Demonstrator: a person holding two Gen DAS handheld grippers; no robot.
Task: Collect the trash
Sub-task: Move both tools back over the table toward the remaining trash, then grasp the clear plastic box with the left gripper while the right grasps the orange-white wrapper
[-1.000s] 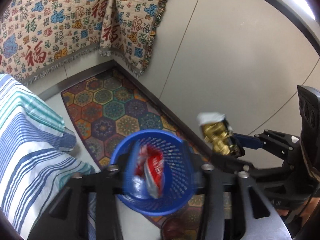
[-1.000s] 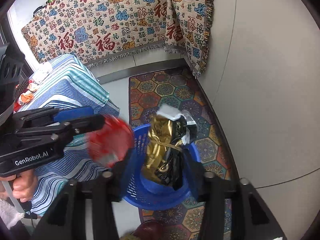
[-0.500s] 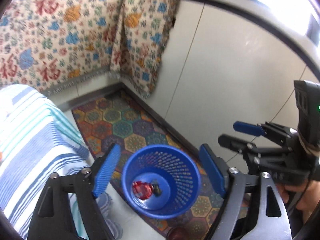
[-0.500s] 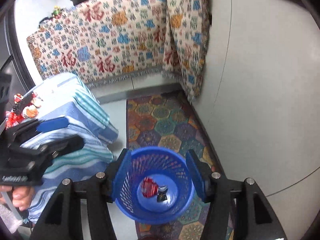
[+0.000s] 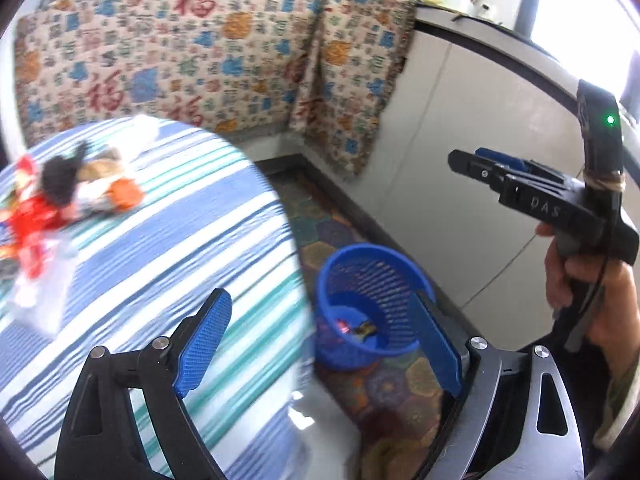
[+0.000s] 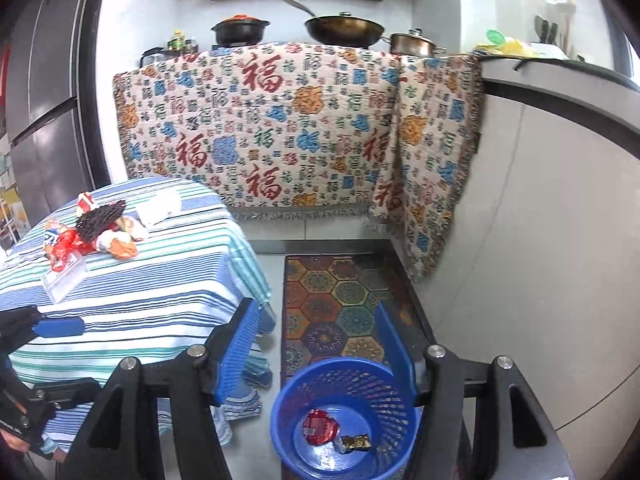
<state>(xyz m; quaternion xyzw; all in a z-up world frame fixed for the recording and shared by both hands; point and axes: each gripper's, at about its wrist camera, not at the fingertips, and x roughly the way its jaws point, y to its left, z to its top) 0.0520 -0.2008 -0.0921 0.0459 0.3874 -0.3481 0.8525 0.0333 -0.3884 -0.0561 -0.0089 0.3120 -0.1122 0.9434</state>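
Note:
A blue mesh basket [image 6: 280, 412] stands on the floor rug, with a red wrapper [image 6: 319, 432] and a gold wrapper [image 6: 356, 442] lying at its bottom. My right gripper [image 6: 316, 350] hangs above and behind it, jaws opening, nothing between them. My left gripper [image 5: 320, 344] is also opening and empty, between the striped table [image 5: 160, 260] and the basket [image 5: 372, 252]. A pile of trash [image 5: 72, 196] lies on the table's far side, a red wrapper, an orange piece and a dark scrap; the same trash pile [image 6: 96, 232] shows in the right view.
A hexagon-patterned rug [image 6: 332, 304] runs beside the table [image 6: 140, 300]. Behind it, a counter draped in a patterned cloth [image 6: 280, 128] carries pots. White cabinet fronts [image 6: 540, 240] close the right side. A hand [image 5: 580, 280] holds the right gripper [image 5: 466, 158].
A second ago the left gripper held the red wrapper and the right the gold one. Both wrappers now lie in the basket; both grippers have risen, the left swinging toward the table.

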